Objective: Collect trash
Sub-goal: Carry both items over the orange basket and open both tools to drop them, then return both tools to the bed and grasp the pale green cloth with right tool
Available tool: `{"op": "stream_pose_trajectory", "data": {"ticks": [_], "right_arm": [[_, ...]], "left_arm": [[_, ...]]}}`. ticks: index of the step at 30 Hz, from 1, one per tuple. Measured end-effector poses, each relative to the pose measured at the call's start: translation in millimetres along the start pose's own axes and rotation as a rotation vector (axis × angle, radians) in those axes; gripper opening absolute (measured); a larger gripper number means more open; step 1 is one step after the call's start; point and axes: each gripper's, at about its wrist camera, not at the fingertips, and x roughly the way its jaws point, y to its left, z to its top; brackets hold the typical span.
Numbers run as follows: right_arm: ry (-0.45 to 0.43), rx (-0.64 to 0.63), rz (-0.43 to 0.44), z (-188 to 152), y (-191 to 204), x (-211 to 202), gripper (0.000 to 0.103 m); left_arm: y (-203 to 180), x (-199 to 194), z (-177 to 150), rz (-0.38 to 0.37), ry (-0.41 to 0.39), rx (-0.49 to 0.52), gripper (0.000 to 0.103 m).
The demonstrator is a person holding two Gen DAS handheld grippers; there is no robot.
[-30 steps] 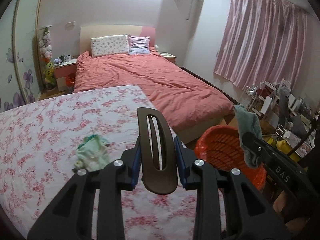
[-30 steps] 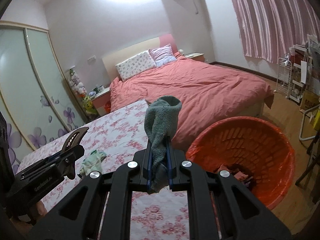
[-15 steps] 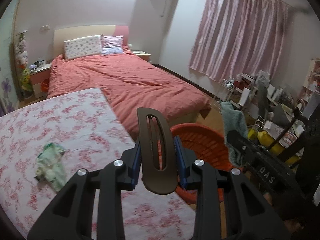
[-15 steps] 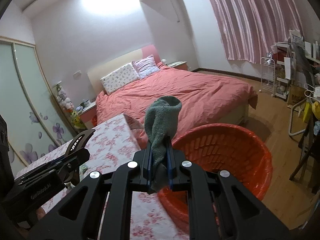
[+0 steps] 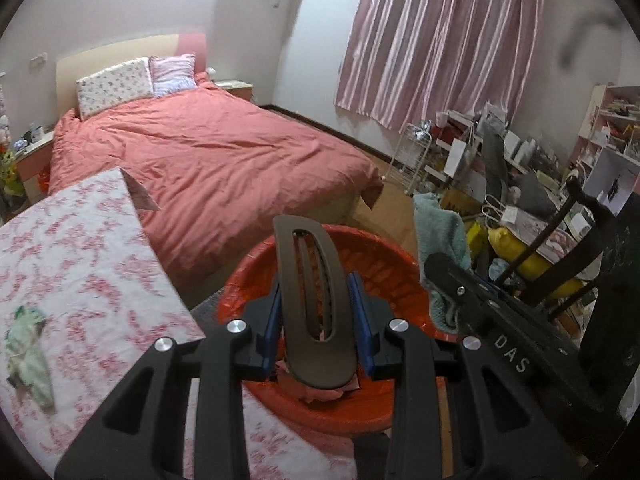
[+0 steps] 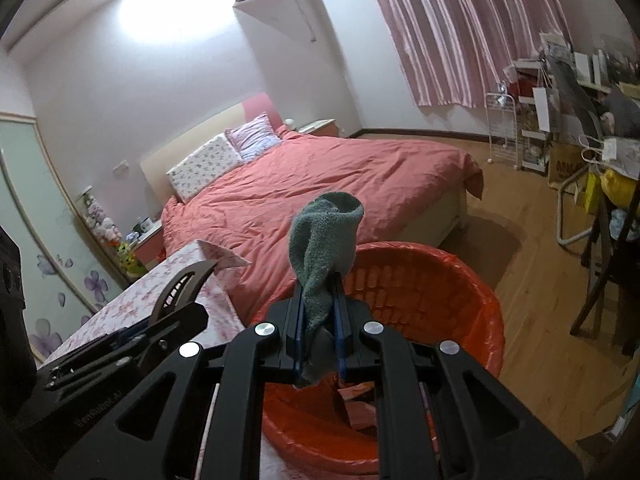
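Left claw [image 5: 316, 322] clenched on a brown hair clip [image 5: 314, 304], right claw [image 6: 319, 330] clenched on a grey-green sock [image 6: 322, 240], both above the red basket [image 6: 476, 292]. Risk: sock clinging on release, or draping over the rim; crumpled wrapper [image 5: 28, 344] left on the surface [image 5: 80, 256].

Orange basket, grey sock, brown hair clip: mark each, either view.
orange basket [image 6: 476, 304], right wrist view, far inner wall.
grey sock [image 6: 324, 236], right wrist view, upper folded part.
brown hair clip [image 5: 316, 344], left wrist view, lower body.
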Motion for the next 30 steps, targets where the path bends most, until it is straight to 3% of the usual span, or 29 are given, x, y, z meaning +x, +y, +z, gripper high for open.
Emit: {"op": "stream_pose_trajectory", "data": {"ticks": [3,5,8,20,30], "right_arm": [[0.026,0.028,-0.011,0,-11,11,0.018],[0.05,0.05,-0.019,-2,-18,19,0.03],[0.077,0.073,-0.028,-8,-24,27,0.036],[0.135,0.079,-0.045,-14,-29,39,0.047],[0.185,-0.014,0.003,-21,10,39,0.047]], "left_arm": [[0,22,-3,-0.003,0.038,-0.005,0.036],[2,32,-5,0.007,0.055,-0.007,0.042],[12,44,-10,0.023,0.081,-0.019,0.046],[62,43,-31,0.157,0.113,-0.055,0.06],[122,-2,-51,0.294,0.087,-0.141,0.063]]}}
